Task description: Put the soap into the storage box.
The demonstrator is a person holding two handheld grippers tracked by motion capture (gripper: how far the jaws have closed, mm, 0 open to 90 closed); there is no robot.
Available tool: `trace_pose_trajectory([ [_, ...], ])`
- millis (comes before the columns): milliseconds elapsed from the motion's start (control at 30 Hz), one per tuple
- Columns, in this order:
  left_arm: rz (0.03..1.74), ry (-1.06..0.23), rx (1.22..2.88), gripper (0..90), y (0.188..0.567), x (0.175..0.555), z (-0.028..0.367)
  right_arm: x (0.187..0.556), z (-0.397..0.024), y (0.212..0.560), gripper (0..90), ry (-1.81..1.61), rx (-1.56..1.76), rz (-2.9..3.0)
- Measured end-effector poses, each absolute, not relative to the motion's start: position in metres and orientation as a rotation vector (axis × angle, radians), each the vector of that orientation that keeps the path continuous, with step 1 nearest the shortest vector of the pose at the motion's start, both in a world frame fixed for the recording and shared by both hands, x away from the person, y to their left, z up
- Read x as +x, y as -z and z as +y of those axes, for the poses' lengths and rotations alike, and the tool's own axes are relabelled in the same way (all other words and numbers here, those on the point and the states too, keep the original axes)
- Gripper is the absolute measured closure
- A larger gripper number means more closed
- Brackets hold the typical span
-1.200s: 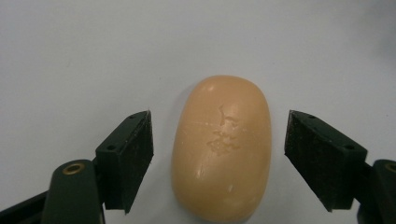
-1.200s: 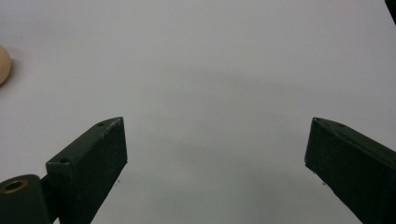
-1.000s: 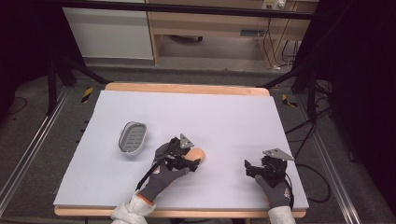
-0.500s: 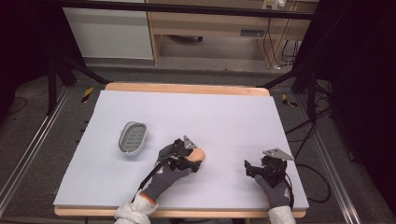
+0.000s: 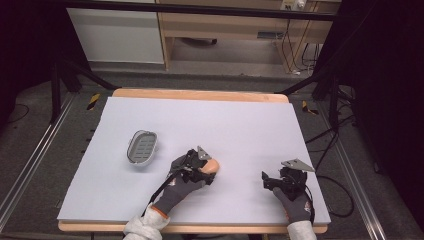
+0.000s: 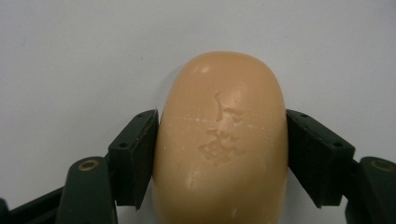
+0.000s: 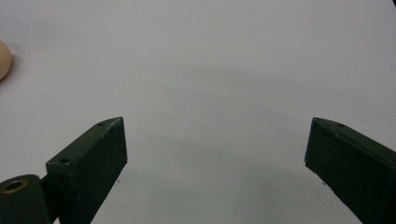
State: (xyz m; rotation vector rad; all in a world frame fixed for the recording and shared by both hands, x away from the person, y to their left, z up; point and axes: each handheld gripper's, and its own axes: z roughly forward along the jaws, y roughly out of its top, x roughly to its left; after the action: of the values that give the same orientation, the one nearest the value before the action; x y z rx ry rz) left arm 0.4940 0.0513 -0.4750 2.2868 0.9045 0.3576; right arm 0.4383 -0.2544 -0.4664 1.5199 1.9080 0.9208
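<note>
Peach-coloured soap bar [image 6: 219, 140] sits pinched between the left gripper [image 6: 219, 154] jaws, mid-front on the white table sheet [image 5: 240, 125]. Right gripper [image 7: 215, 163] jaws spread wide, empty. Grey soap dish [image 5: 142, 147] lies apart, leftward.

Soap bar [image 6: 219, 140]: peach, oval, stamped; pinched in my left hand-held gripper [image 6: 219, 154], right of grey soap dish [image 5: 142, 147].

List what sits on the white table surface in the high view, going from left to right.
soap dish → left gripper, its jaws closed on the soap bar → right gripper, jaws apart with nothing between them.
</note>
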Motion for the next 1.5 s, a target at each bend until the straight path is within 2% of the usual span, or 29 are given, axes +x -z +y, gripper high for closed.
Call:
trace_pose_trajectory([
  [667, 0.915, -0.371, 2.279, 31.4, 0.466, 0.489, 0.056, 0.438, -0.255, 0.467, 5.9, -0.926, 1.532, 1.906],
  [1000, 0.904, -0.373, 2.245, 31.5, 0.447, 0.477, 0.079, 0.438, -0.256, 0.467, 5.9, -0.924, 1.535, 1.904],
  [1500, 0.928, -0.394, 2.201, 31.5, 0.437, 0.462, 0.115, 0.438, -0.256, 0.467, 5.9, -0.921, 1.535, 1.902],
])
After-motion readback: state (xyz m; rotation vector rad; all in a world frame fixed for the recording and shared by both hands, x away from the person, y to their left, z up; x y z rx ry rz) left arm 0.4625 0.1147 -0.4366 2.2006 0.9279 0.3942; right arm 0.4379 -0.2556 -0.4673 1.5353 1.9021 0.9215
